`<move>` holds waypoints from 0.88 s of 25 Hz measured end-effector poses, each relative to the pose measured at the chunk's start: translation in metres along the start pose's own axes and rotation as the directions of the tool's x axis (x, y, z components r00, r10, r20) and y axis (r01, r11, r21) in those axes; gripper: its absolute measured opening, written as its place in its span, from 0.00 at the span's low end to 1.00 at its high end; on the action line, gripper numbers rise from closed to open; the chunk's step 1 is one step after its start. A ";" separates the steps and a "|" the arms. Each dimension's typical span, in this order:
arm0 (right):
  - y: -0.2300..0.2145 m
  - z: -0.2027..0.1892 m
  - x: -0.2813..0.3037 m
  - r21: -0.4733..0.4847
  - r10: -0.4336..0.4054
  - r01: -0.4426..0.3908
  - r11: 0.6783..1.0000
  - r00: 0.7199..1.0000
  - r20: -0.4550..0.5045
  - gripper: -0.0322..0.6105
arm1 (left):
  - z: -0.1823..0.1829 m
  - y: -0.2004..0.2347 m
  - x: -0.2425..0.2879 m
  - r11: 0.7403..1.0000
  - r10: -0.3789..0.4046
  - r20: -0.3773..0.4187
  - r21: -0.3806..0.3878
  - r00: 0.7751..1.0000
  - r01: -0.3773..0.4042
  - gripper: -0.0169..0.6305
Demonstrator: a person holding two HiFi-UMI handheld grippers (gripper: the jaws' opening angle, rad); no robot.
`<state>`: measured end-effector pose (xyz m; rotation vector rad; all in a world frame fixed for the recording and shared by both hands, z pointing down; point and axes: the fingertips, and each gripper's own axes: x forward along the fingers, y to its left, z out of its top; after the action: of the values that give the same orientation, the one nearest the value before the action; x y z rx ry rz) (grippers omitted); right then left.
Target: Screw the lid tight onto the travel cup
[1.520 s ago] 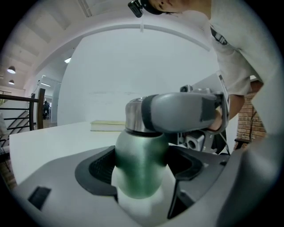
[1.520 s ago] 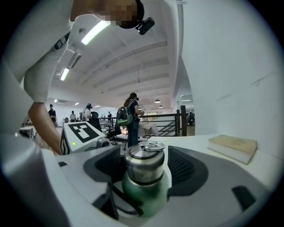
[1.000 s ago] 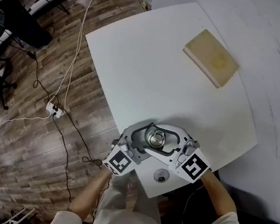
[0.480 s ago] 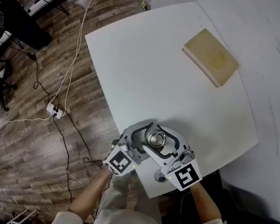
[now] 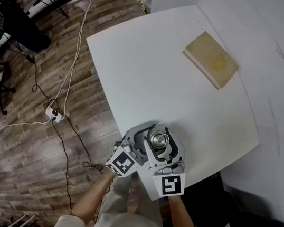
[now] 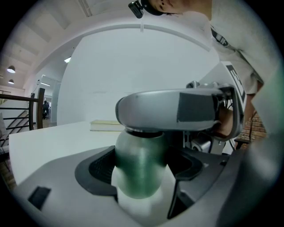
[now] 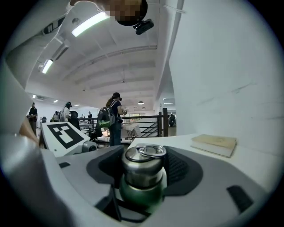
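The travel cup (image 5: 158, 138) stands near the front edge of the white table (image 5: 138, 67). Its green body (image 6: 141, 166) sits between the pads of my left gripper (image 6: 142, 181), which is shut on it low down from the left (image 5: 148, 135). The silver lid (image 7: 143, 160), with a ring on top, sits on the cup's neck. My right gripper (image 7: 144, 179) is shut on the lid, with dark pads on both sides. In the head view the right gripper (image 5: 164, 135) reaches in from the near side, above the left one.
A tan book (image 5: 211, 59) lies at the far right of the table. Cables and a power strip (image 5: 55, 113) lie on the wooden floor to the left. People (image 7: 111, 117) stand far off behind a railing. A white wall is on the right.
The right gripper has swung round the cup from its right side to the near side, its marker cube now below the cup. Left gripper and cup stayed put.
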<state>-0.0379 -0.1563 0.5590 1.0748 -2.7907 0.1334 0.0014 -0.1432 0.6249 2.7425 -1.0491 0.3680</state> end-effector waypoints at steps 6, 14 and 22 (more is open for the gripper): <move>-0.004 -0.001 0.001 0.003 -0.118 0.118 0.993 0.993 0.000 0.47 | -0.001 0.001 0.000 1.000 0.000 -0.001 0.001 1.000 0.000 0.59; -0.002 -0.005 0.001 0.003 -0.145 0.145 0.989 0.989 -0.012 0.47 | -0.001 0.000 -0.002 1.000 0.006 0.001 0.000 1.000 -0.006 0.59; -0.002 -0.009 -0.015 0.056 -0.060 0.061 0.997 0.998 -0.014 0.56 | -0.004 0.000 -0.002 1.000 0.017 -0.010 -0.008 1.000 -0.017 0.59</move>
<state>-0.0246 -0.1471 0.5657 1.1655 -2.7558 0.2121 -0.0012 -0.1410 0.6276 2.7235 -1.0704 0.3785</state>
